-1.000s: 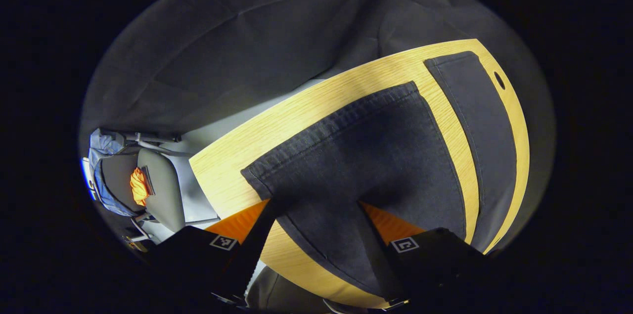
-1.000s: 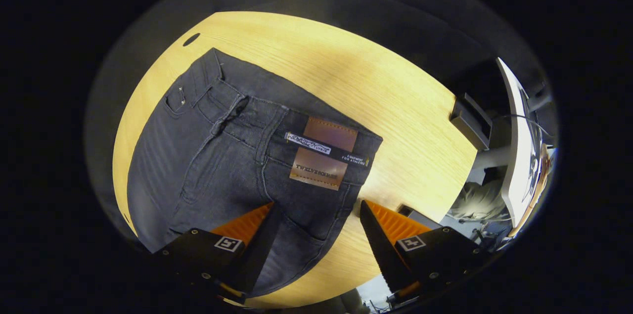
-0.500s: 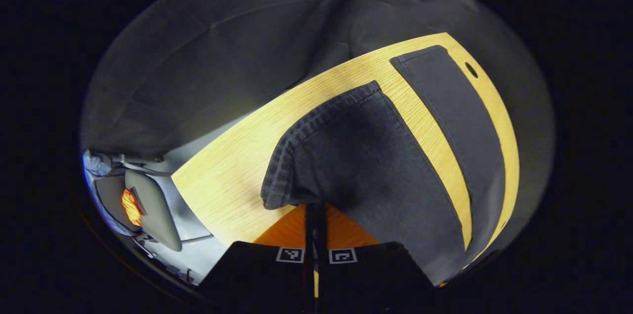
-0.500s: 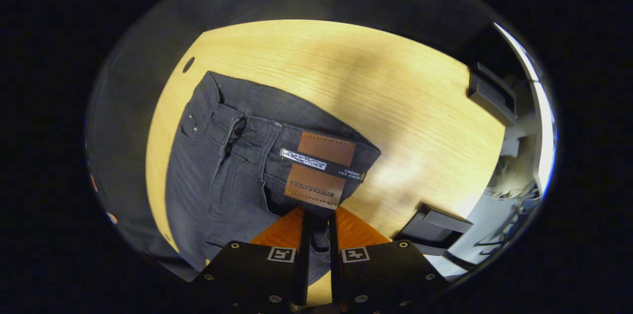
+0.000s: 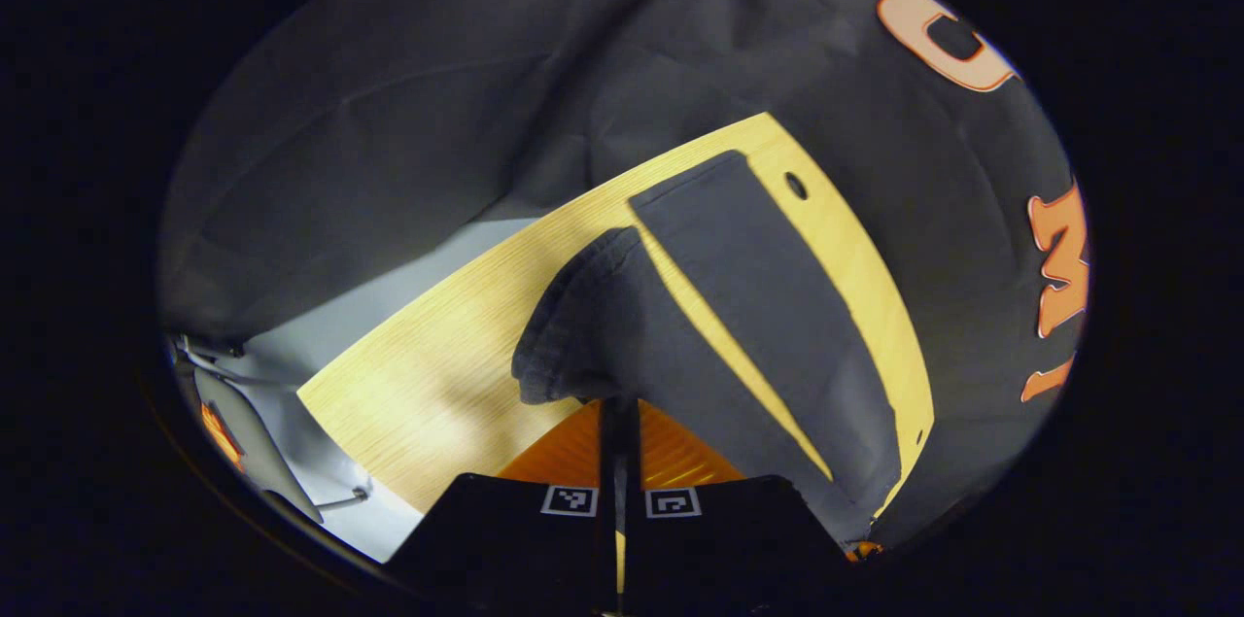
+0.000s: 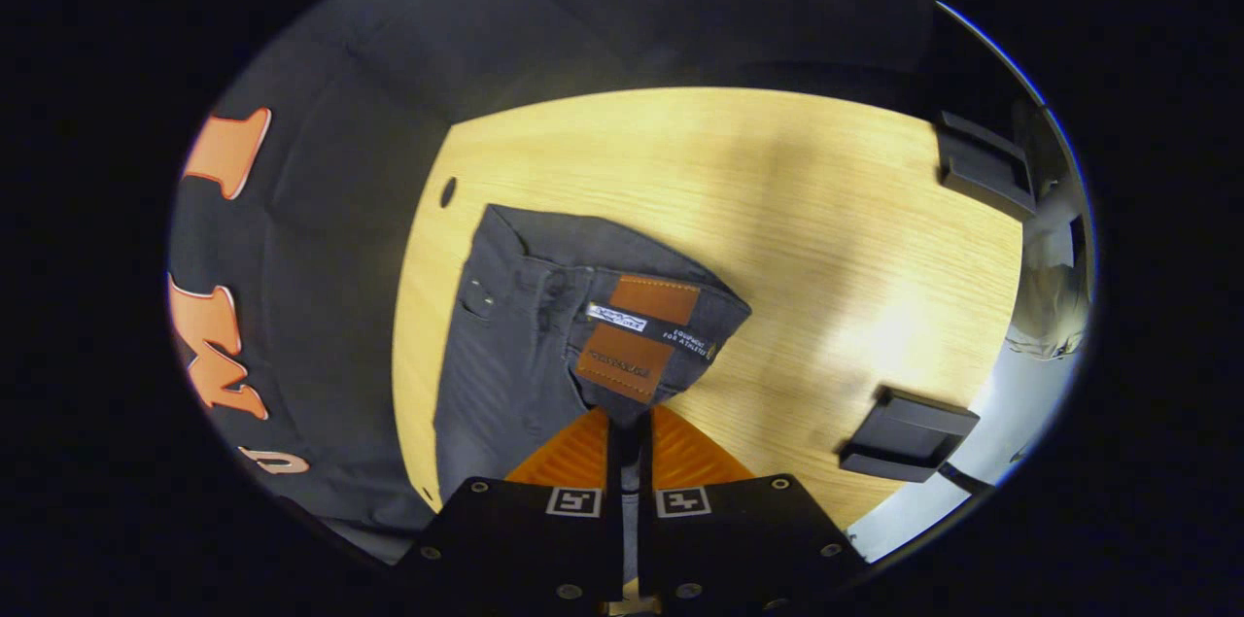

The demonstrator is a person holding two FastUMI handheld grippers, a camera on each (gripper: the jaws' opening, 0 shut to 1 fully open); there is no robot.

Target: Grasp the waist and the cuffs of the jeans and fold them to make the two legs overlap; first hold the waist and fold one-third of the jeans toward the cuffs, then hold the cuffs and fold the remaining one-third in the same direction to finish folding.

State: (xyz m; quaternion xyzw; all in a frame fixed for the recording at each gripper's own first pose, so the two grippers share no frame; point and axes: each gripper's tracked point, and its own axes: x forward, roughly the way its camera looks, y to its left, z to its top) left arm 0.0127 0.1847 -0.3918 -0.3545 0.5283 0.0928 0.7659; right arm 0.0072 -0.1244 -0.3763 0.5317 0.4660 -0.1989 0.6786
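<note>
Two grippers each pinch a part of the dark jeans [image 6: 515, 345], which lie spread on the pale wooden counter [image 6: 777, 209].

Seen from the left gripper view, the left gripper [image 5: 619, 413] has its jaws pressed together on the edge of the near leg cuff [image 5: 573, 325]. That cuff is lifted off the wood and bunched into a rounded fold just above the fingers. Beside it the other leg [image 5: 758, 277] lies flat on the counter, running toward the far edge, with a narrow strip of bare wood showing between the two legs. A small round hole [image 5: 796, 185] in the counter sits just past the end of the flat leg.

Seen from the right gripper view, the right gripper [image 6: 630, 432] has its jaws closed on the waistband, right below the brown leather patch [image 6: 637, 335]. The near corner of the waist is raised and pulled toward the gripper, while the far part with the fly and a front pocket rests flat on the wood. Two dark box-like objects sit on the counter: one near the right gripper [image 6: 909, 432], one at the far corner [image 6: 982, 165].
</note>
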